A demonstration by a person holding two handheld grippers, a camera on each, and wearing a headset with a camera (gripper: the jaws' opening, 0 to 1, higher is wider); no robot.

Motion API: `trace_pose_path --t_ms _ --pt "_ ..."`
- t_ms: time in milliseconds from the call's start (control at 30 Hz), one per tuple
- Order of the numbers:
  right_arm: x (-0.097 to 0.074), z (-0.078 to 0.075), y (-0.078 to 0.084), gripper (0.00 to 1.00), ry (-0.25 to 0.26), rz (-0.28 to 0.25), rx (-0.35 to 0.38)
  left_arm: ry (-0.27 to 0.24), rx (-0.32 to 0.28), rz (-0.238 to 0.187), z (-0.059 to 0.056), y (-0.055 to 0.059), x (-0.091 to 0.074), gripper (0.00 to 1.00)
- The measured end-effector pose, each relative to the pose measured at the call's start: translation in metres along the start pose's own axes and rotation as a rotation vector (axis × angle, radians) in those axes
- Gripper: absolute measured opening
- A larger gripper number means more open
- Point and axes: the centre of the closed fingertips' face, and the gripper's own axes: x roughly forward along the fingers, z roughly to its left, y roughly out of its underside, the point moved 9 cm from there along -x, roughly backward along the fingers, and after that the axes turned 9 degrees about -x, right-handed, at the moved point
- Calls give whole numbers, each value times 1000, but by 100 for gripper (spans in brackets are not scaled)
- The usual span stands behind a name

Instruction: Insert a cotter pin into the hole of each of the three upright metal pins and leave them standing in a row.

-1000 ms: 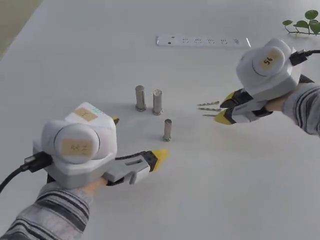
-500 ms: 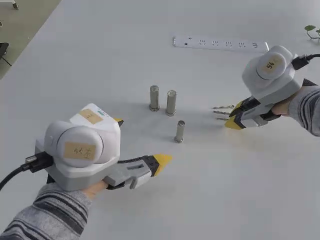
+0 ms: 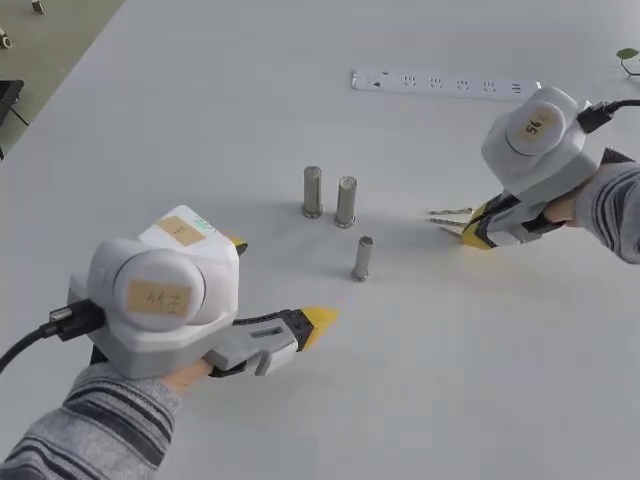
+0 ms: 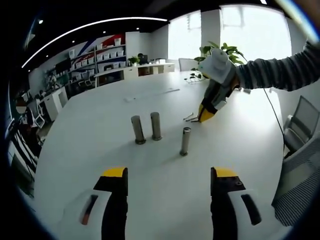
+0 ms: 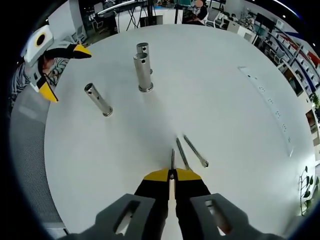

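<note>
Three upright metal pins stand on the white table: two close together (image 3: 313,191) (image 3: 346,201) and a shorter-looking one (image 3: 363,258) nearer me. In the right gripper view, my right gripper (image 5: 171,174) is shut on the near end of a cotter pin (image 5: 172,159), low at the table surface. Two more cotter pins (image 5: 182,152) (image 5: 195,150) lie just to its right. In the head view the right gripper (image 3: 478,233) sits at the cotter pins (image 3: 450,213). My left gripper (image 3: 278,280) is open and holds nothing, in front of the metal pins (image 4: 185,141).
A white power strip (image 3: 445,84) lies at the far side of the table. A plant's leaves (image 3: 630,58) reach in at the far right edge. The table's left edge drops to the floor (image 3: 40,60).
The right gripper has dropped down to the cotter pins and its jaws have come together on one. The left gripper has stayed in place; the head camera has shifted.
</note>
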Motion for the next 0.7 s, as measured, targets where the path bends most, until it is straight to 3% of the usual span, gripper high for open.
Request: trace_pose_path --t_ms 133,400,567,700 --pt "-1 2 1 0 1 -11 1 8 -6 1 0 0 0 64" --pt "-9 2 1 0 22 -111 57 2 2 -4 3 -3 -1 59" --pt "-19 11 -3 0 49 -145 12 20 1 -9 1 -8 0 55" --pt "-27 24 -10 0 65 -200 -59 45 0 -51 -2 -16 1 50"
